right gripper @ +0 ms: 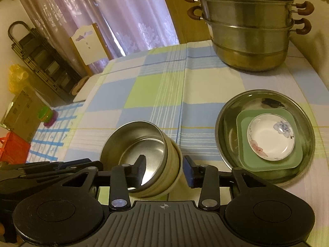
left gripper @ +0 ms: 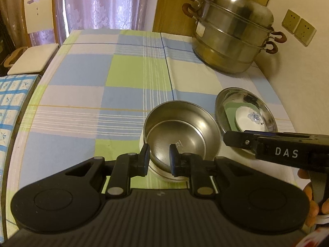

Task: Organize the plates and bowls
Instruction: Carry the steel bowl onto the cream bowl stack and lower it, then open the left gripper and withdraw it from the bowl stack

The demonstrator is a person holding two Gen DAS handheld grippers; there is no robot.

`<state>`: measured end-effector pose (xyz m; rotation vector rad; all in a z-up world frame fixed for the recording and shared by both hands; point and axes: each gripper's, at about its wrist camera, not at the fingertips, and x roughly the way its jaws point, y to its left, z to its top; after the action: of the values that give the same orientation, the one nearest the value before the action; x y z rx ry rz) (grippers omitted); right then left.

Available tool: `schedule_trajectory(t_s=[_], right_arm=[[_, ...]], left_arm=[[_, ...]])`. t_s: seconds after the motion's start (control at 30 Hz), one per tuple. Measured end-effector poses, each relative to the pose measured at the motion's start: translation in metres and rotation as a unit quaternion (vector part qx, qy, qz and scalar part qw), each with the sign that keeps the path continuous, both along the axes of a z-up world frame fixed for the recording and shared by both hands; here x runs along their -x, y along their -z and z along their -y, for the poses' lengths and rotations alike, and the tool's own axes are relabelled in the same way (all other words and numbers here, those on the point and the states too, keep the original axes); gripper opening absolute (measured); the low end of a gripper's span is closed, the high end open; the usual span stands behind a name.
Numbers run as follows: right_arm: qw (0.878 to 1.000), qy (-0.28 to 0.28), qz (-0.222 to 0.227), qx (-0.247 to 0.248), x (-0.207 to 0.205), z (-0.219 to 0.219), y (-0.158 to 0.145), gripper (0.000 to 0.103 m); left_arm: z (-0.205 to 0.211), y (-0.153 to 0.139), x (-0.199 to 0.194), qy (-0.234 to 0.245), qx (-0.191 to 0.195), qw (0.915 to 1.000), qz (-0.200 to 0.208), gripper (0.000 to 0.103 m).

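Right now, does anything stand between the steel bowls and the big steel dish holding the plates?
No object lies on the tablecloth between the steel bowls and the steel dish. Only the right gripper is there, open, one finger on the bowls' dish side.

Lilac curtains [left gripper: 102,4], wooden chair [left gripper: 39,10], checked tablecloth [left gripper: 92,78]
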<state>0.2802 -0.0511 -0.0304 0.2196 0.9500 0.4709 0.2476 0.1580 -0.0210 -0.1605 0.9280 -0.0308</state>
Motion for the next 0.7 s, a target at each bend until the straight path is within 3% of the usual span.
schedule_trajectory(t_s=[0.33,0.7], right_arm=[[1.0,-0.008,0.015,-0.014,0.044,0.034,-0.015,0.054],[1.0,-0.009,0.012,-0.025,0.096,0.065,-0.018,0.058]], left_arm=[[0.012,-0.019,0.05,0.005,-0.014,0.9999,0.007,0.024],[0.027,-0.024,0.105,-0.009,-0.008,0.9999,0.002,0.024]])
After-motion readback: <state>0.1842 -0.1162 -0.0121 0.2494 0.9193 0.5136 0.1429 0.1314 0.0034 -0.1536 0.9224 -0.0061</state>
